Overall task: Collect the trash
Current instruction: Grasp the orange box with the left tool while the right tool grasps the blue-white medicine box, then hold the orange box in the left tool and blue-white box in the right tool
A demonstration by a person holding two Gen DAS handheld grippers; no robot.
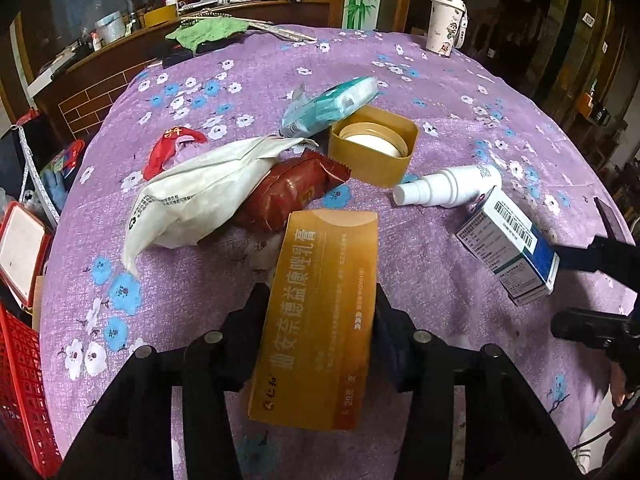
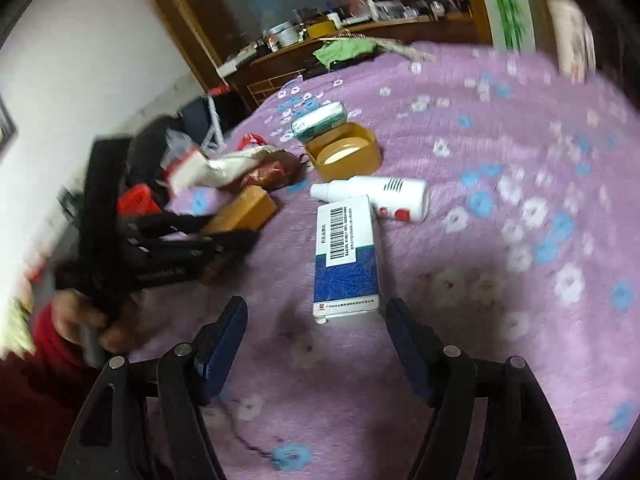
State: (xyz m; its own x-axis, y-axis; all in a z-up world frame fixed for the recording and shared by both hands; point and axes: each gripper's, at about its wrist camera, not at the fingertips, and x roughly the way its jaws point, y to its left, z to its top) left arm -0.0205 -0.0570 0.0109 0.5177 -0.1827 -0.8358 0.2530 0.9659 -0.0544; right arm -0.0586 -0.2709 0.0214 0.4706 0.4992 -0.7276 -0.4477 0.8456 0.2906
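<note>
Long orange cardboard carton (image 1: 320, 312) clamped lengthwise between black fingers, blue-and-white barcoded box (image 2: 347, 256) lying flat, white plastic spray bottle (image 2: 380, 196) on its side touching it, crumpled white bag (image 1: 200, 204) over red foil wrapper (image 1: 292, 192), teal tissue pack (image 1: 332, 104).

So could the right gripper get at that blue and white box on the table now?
Probably yes. The right gripper is open, and the blue and white box lies just ahead between its fingers, with bare tablecloth around it; only the white spray bottle touches its far end.

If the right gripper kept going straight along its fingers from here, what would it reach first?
Most likely the blue-and-white medicine box, lying just ahead of the open right gripper; the white spray bottle lies beyond it. Depth is uncertain.
</note>
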